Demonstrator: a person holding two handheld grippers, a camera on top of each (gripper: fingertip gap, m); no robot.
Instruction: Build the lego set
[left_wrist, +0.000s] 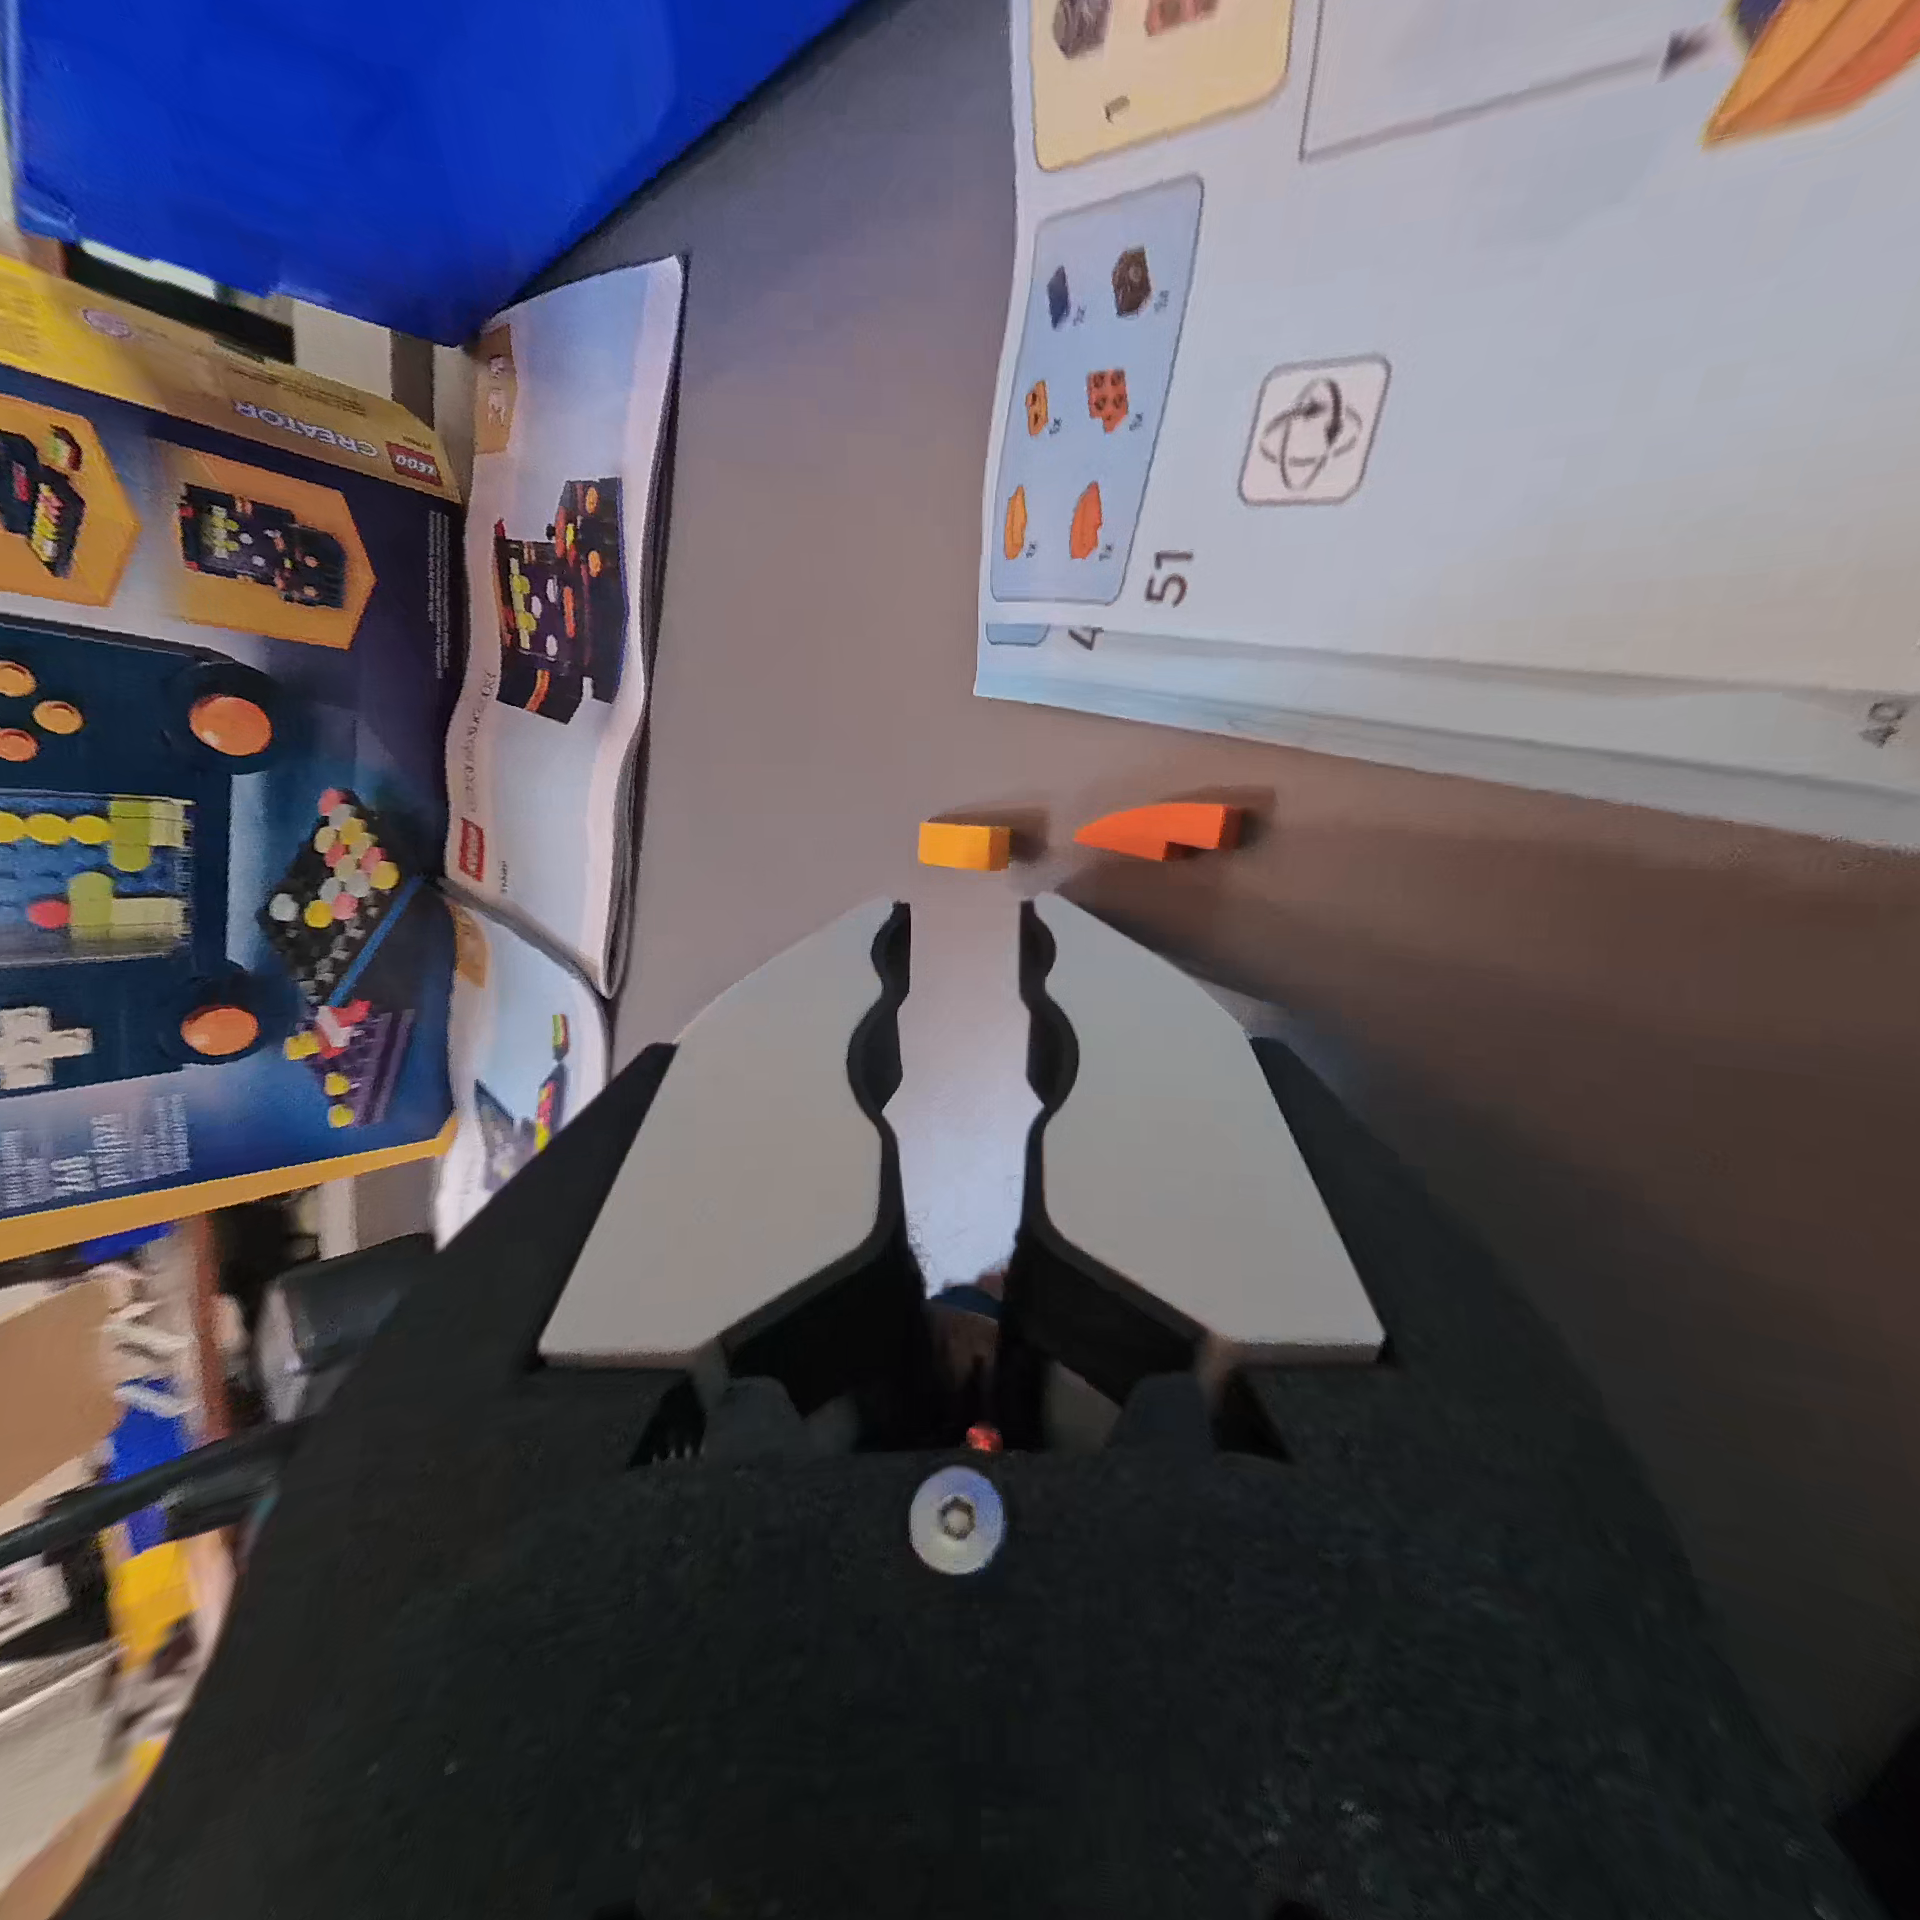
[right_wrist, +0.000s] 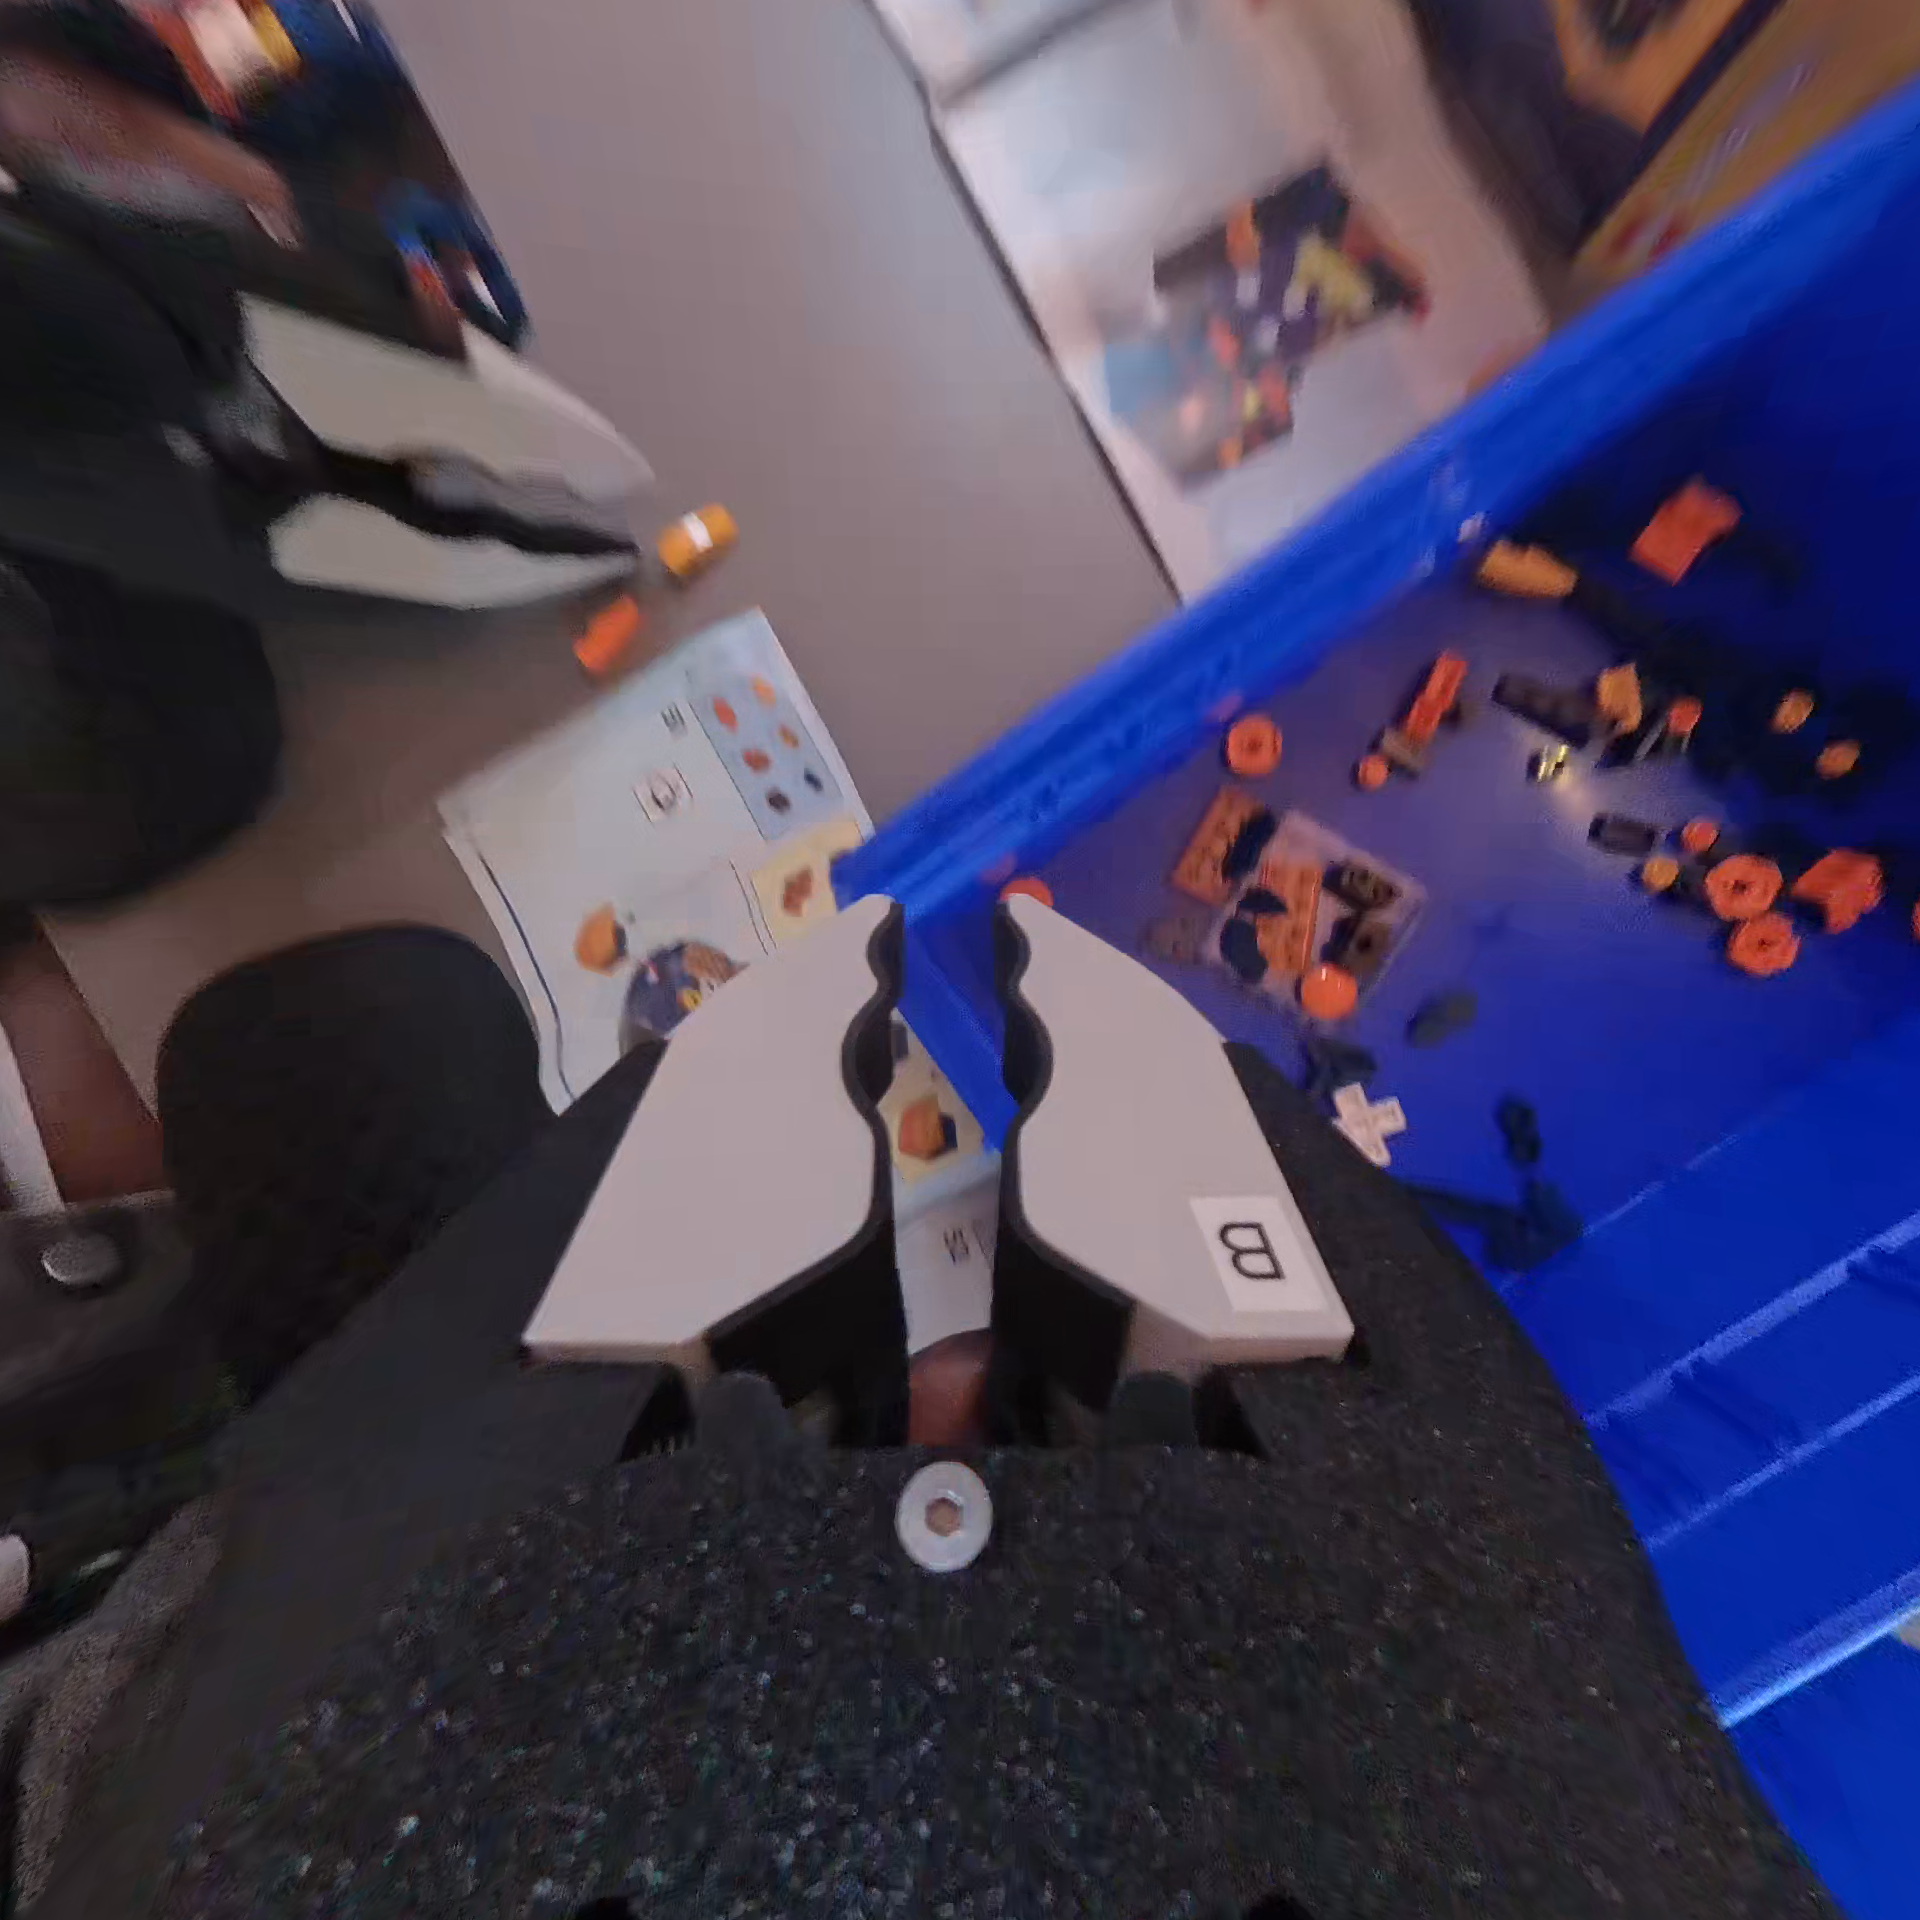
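Left gripper (left_wrist: 964, 914) parted and bare, tips just short of small yellow-orange plastic brick (left_wrist: 963, 844) on grey tabletop (left_wrist: 810, 582); orange curved slope piece (left_wrist: 1164, 831) beside it, long axis crosswise; right gripper (right_wrist: 948, 914) likewise parted, bare, over blue plastic bin's rim (right_wrist: 1195, 675), well apart from both.

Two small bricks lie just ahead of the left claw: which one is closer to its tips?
The yellow-orange block, squarish, just beyond the open left claw. The orange wedge-shaped brick lies further right.

Plain grey tabletop (left_wrist: 810, 520), evenly lit, surroundings blurred, perhaps shelving
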